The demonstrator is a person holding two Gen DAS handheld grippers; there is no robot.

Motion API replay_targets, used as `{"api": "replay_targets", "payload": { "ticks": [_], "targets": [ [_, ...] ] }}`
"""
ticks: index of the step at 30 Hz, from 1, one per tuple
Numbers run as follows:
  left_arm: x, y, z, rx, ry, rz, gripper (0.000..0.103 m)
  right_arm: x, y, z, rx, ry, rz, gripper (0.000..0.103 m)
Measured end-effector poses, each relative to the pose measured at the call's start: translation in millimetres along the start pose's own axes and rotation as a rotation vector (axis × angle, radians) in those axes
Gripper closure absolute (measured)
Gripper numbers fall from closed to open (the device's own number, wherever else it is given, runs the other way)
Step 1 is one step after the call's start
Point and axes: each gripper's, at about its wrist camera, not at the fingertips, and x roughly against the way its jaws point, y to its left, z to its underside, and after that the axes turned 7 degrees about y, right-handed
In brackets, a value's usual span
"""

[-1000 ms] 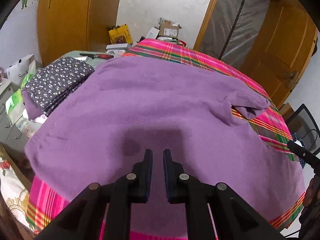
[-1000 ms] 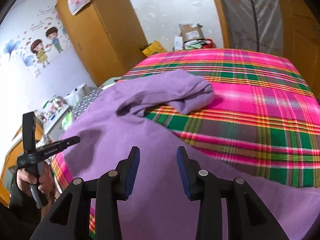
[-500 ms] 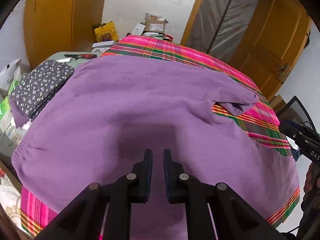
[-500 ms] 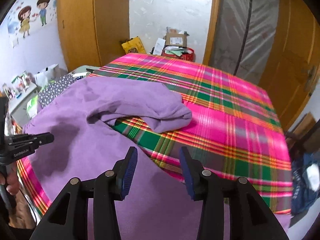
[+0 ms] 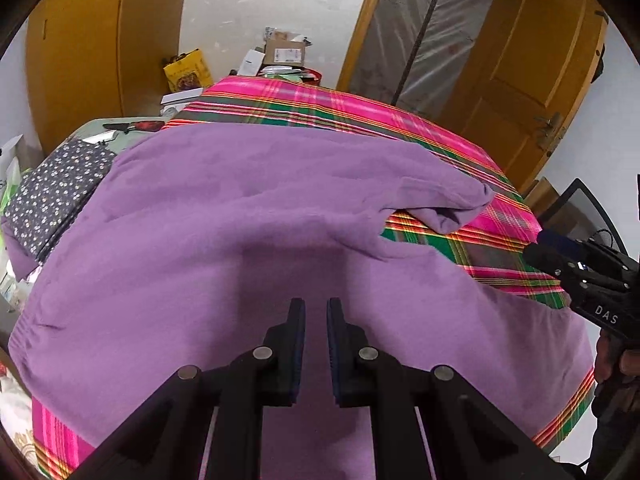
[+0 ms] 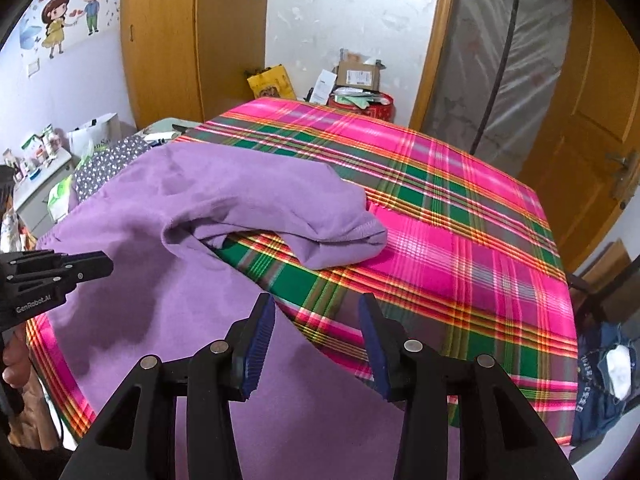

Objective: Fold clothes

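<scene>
A large purple garment (image 5: 240,220) lies spread over the table's pink and green plaid cloth (image 5: 360,116). One sleeve (image 5: 452,208) is folded back on itself at the right. My left gripper (image 5: 316,304) hovers above the garment's middle with only a narrow gap between its jaws and nothing in them. In the right wrist view the sleeve (image 6: 312,220) rests on the plaid cloth (image 6: 460,240). My right gripper (image 6: 316,300) hangs open over the garment's (image 6: 180,300) edge and holds nothing. Each gripper appears in the other's view: the right gripper (image 5: 560,256) and the left gripper (image 6: 80,268).
A folded dark dotted garment (image 5: 52,196) lies at the table's left edge. Boxes and bags (image 5: 280,52) are piled on the floor beyond the far edge. Wooden doors stand behind and to the right. Denim cloth (image 6: 600,380) hangs off the table's right side.
Both grippers have drawn back and slightly up from the garment. The right gripper has swung to the right and its jaws stand a little wider. The garment has not moved.
</scene>
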Motion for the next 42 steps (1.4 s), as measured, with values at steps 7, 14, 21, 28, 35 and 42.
{"api": "replay_targets", "payload": {
  "ticks": [7, 14, 21, 28, 35, 42],
  "targets": [
    [-21, 0, 1, 0.01, 0.052, 0.004, 0.093, -15, -15, -5, 0.006, 0.008, -0.012, 0.058],
    [-31, -3, 2, 0.02, 0.074, 0.014, 0.093, -57, -70, -20, -0.114, 0.043, -0.105, 0.058],
    [-34, -5, 2, 0.031, 0.071, 0.025, 0.093, -103, -86, -39, -0.183, 0.092, -0.319, 0.058],
    [-32, -1, 3, 0.045, 0.069, 0.025, 0.093, -99, -75, -54, -0.167, 0.012, -0.342, 0.095],
    [-12, 16, 0, 0.094, 0.01, 0.0, 0.093, -24, 0, -74, 0.127, -0.211, -0.201, 0.095],
    [17, 52, 1, 0.197, -0.062, -0.067, 0.093, -17, 106, -36, 0.463, -0.113, -0.389, 0.09]
  ]
}}
